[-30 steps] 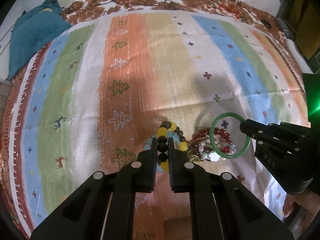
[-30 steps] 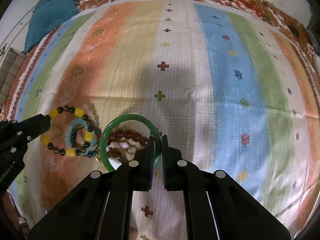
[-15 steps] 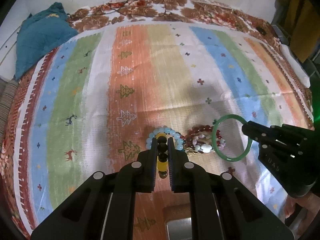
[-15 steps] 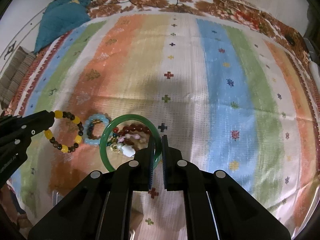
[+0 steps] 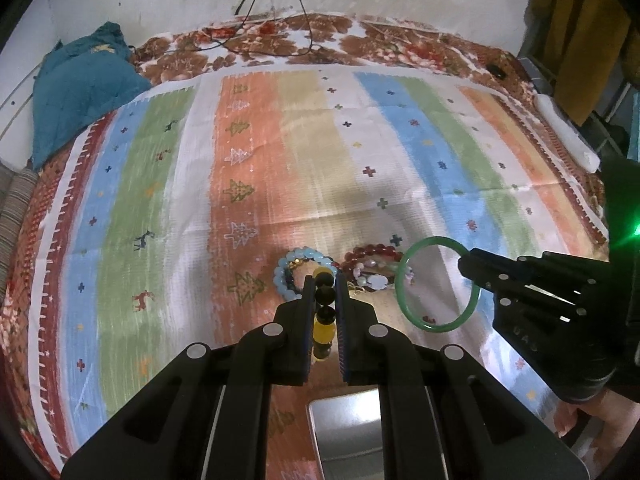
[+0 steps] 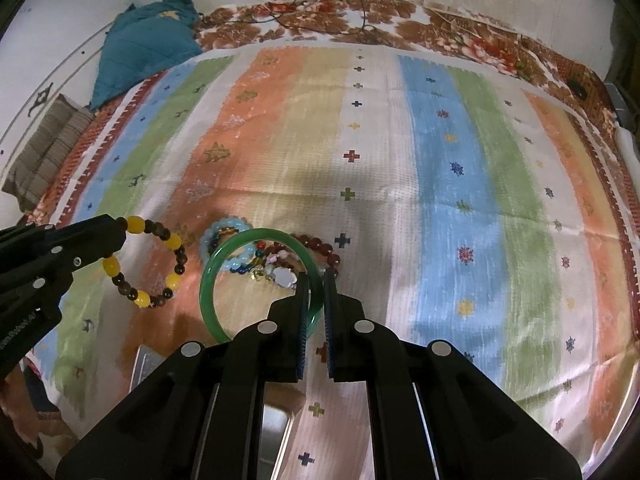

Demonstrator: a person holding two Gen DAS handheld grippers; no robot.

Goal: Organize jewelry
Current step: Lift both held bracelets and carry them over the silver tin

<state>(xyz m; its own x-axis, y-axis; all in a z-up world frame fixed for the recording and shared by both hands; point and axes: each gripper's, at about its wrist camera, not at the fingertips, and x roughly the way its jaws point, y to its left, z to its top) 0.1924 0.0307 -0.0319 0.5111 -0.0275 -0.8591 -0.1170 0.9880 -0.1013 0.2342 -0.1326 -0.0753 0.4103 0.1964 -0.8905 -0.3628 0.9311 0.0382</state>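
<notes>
— Holding two pieces at once. My left claw [image 5: 323, 294] is clamped on the yellow-and-dark beaded bracelet [image 6: 149, 266]; my right claw [image 6: 316, 292] is pinched on the smooth green bangle [image 6: 256, 276]. Both hang above the striped cloth [image 5: 256, 184] on the bed, clear of the pile.

— What can't you make out?

— From my left camera only a few beads of the bracelet show between the fingers; the rest of the loop is hidden behind the claw. The right camera shows the whole loop hanging from the tip of the left claw. The part of the bangle inside my right claw is covered by the pads.

— And the pile?

— A pale blue beaded bracelet [image 5: 298, 270] lies flat on the orange stripe, with a dark red beaded bracelet [image 5: 374, 254] just beside it. Between and under them is a tangle of small gold, white and coloured bits [image 6: 276, 274] that I can't sort into separate pieces.

— Any container?

— A grey metal tray or box [image 5: 348, 436] sits at the near edge, under my claws. It is cut off by the claw bodies in both views, and I can't tell what is inside it. A bare bit of hand [image 5: 576, 420] shows under the right claw.
</notes>
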